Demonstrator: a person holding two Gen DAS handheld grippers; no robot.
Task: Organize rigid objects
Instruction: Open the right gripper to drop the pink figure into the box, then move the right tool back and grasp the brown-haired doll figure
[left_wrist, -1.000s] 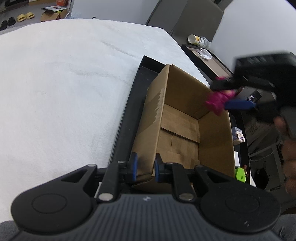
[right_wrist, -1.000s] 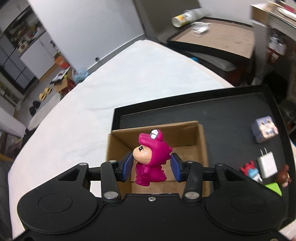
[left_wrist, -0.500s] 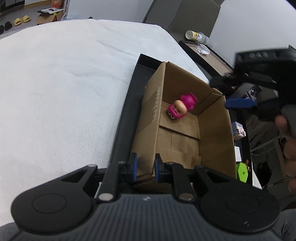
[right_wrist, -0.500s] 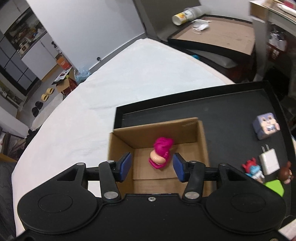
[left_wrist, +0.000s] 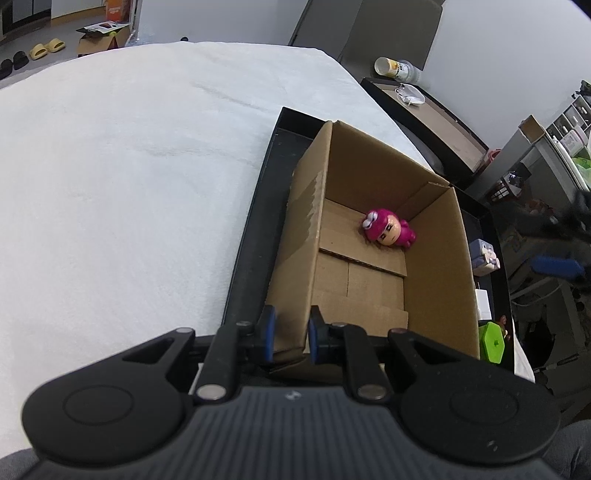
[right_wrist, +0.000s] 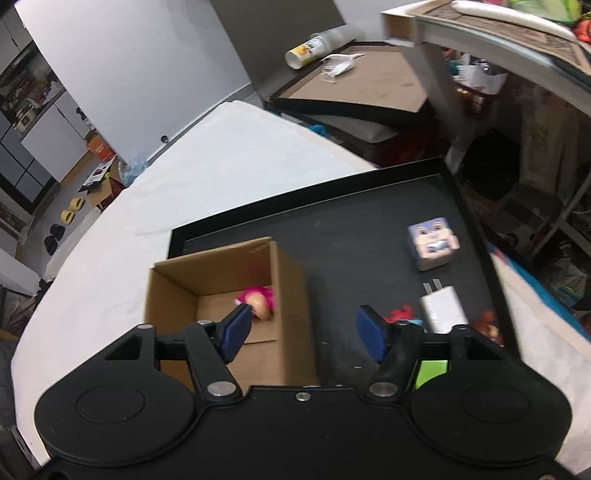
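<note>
Pinching the near wall of the box (left_wrist: 436, 258), the left gripper (left_wrist: 290, 334) is clamped on cardboard, likely to steady it; the right gripper (right_wrist: 304, 334) holds nothing, its jaws opening above the tray (right_wrist: 351, 229); the pink figure (left_wrist: 388, 230) lies inside the box; a cube (right_wrist: 432, 245), charger (right_wrist: 441, 310) and small toys wait on the tray beside it.

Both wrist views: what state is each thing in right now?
Cardboard box: open-topped, on the black tray.
Pink figurine: lying in the box.
Left gripper: shut on the box wall.
Right gripper: empty, jaws opening.
White charger: flat on the tray.
</note>
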